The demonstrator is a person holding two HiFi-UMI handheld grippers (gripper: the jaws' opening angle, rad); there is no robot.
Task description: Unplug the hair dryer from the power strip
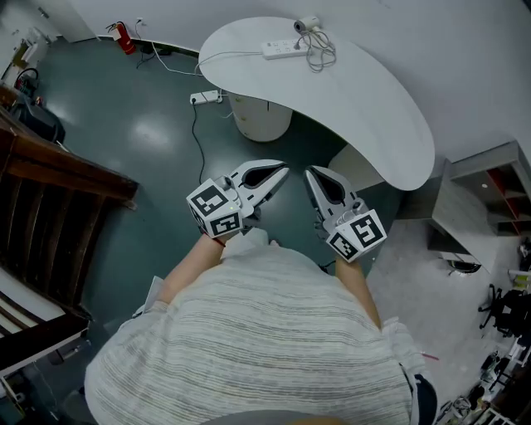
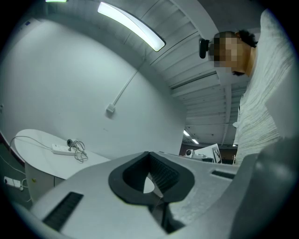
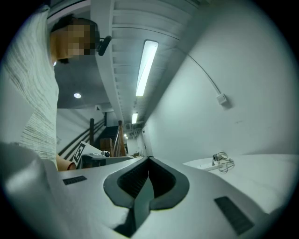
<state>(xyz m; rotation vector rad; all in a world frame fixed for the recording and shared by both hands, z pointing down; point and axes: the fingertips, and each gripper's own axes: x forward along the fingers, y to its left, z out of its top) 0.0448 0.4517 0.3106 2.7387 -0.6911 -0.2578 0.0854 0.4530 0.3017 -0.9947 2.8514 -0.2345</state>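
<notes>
Both grippers closed and empty, short of the table

My left gripper (image 1: pixel 282 173) has its jaws pressed together with nothing between them. My right gripper (image 1: pixel 311 174), just beside it, is closed the same way. Both hang over the floor, off the near edge of the white table (image 1: pixel 373 108). The power strip (image 1: pixel 282 49) lies by the table's far edge, well apart from them. The hair dryer (image 1: pixel 308 24) sits at its right end with its cord (image 1: pixel 320 53) looped alongside.

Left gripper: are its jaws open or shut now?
Shut. The left gripper has its jaw tips touching, with nothing held between them.
</notes>
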